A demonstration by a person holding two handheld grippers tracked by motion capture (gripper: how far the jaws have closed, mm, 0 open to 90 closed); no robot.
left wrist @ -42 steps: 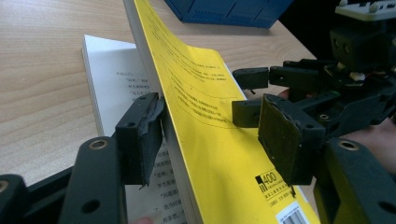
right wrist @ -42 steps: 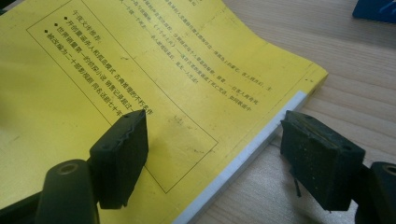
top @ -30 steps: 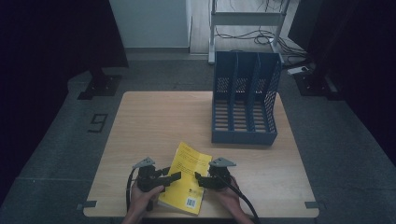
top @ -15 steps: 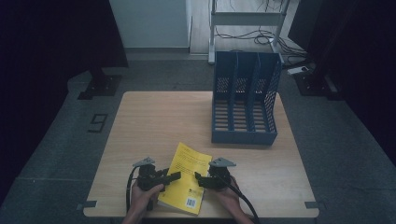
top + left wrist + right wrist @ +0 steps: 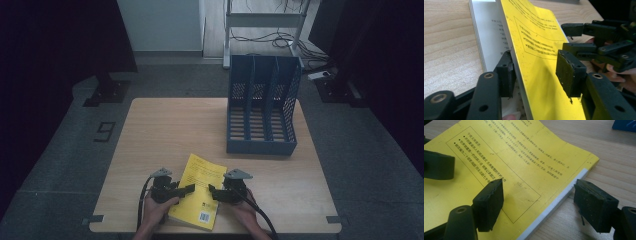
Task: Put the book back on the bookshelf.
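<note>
A yellow paperback book (image 5: 198, 191) lies near the table's front edge, between the two grippers. My left gripper (image 5: 184, 190) is open at the book's left edge. In the left gripper view its jaws straddle the yellow cover (image 5: 541, 82): one pad rests on a white printed page (image 5: 490, 37) beneath, the other hovers above the cover. My right gripper (image 5: 214, 192) is open at the book's right edge. In the right gripper view the book's white edge (image 5: 554, 205) runs between its pads, one over the cover (image 5: 506, 152), one over bare wood. Nothing is clamped.
A blue three-slot file holder (image 5: 262, 107) stands upright at the back right of the wooden table (image 5: 165, 130). A person's hands (image 5: 155, 210) reach in over the front edge. Dark floor surrounds the table, with a metal rack (image 5: 265, 20) beyond.
</note>
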